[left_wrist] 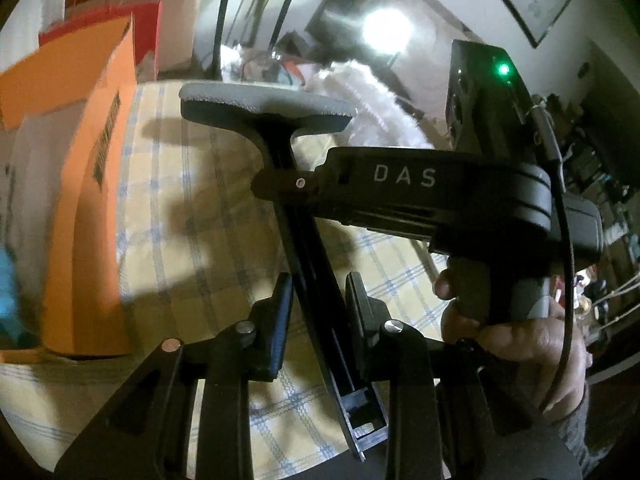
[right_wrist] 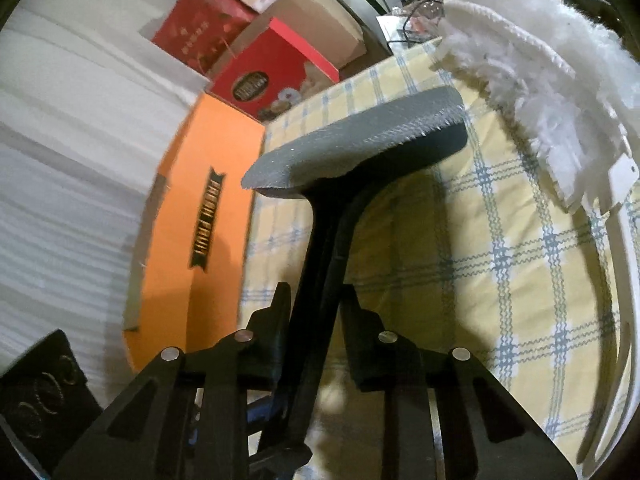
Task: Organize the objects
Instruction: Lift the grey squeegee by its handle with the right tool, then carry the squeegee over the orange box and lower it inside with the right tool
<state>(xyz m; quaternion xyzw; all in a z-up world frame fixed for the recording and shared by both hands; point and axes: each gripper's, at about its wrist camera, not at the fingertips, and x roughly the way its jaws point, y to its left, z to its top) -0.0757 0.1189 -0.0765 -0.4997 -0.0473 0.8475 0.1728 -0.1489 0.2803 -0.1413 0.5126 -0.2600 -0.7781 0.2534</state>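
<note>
A black T-shaped chair armrest with a grey padded top (left_wrist: pixel 264 104) (right_wrist: pixel 360 136) is held up over a yellow plaid cloth. In the left wrist view my left gripper (left_wrist: pixel 320 304) is shut on the lower part of its black stem (left_wrist: pixel 316 264). Higher up, my right gripper (left_wrist: pixel 296 184) reaches in from the right and clamps the same stem just below the pad. In the right wrist view that gripper (right_wrist: pixel 316 312) has the stem (right_wrist: pixel 324 240) pressed between its two fingers, and the pad stands tilted above.
A tall orange box (left_wrist: pixel 92 184) (right_wrist: pixel 200 216) stands at the left edge of the plaid cloth (right_wrist: pixel 500 260). Red boxes (right_wrist: pixel 276 68) are stacked behind it. A white fluffy mop head (right_wrist: pixel 540 80) lies at the far right. A hand (left_wrist: pixel 520 340) grips the right gripper's handle.
</note>
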